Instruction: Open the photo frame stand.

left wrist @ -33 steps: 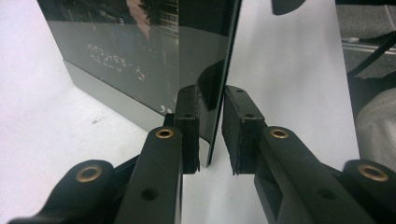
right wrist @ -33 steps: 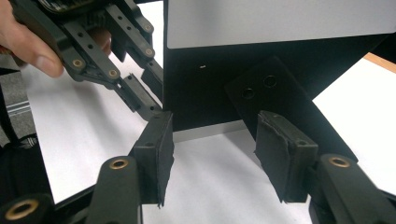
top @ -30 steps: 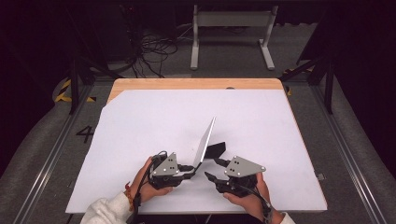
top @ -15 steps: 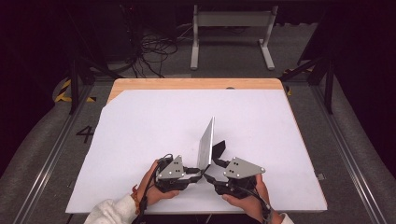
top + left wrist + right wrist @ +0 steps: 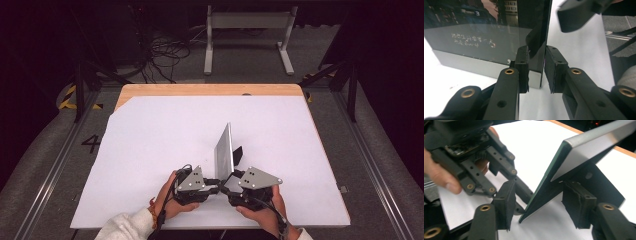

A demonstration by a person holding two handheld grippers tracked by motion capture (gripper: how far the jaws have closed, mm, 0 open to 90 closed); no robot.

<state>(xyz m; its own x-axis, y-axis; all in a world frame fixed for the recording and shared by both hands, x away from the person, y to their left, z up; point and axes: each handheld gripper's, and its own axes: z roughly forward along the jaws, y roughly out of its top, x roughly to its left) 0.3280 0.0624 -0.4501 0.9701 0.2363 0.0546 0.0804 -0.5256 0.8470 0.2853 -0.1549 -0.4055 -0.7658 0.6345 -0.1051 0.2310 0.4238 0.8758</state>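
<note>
The table (image 5: 150, 150) stretches out wide and white, a strip of bare wood showing along its far edge. Near its front middle a picture frame (image 5: 224, 149) stands almost upright on its lower edge, glass face to the left, grey back to the right, a black prop (image 5: 237, 153) jutting out behind it.

Now the grippers. The left hand-held gripper (image 5: 536, 71) straddles the frame's near corner: one pad lies against the glass, the other pad (image 5: 554, 67) stands just off the back, so the jaws look narrowed around the edge and not clamped. The left hand (image 5: 172, 197) steadies it from below.

The right hand-held gripper (image 5: 541, 202) is open wide, the frame's lower corner and the prop between its jaws, neither pad pressing. The right hand (image 5: 262, 207) sits close behind.

Here is the danger, as I read it. The frame balances on a thin edge, and with the prop not clearly planted, a loose hold on the left could let it tip flat. If the right jaws close off-centre they could push the corner sideways and skid it on the smooth table. The pad on the glass could also slip.
</note>
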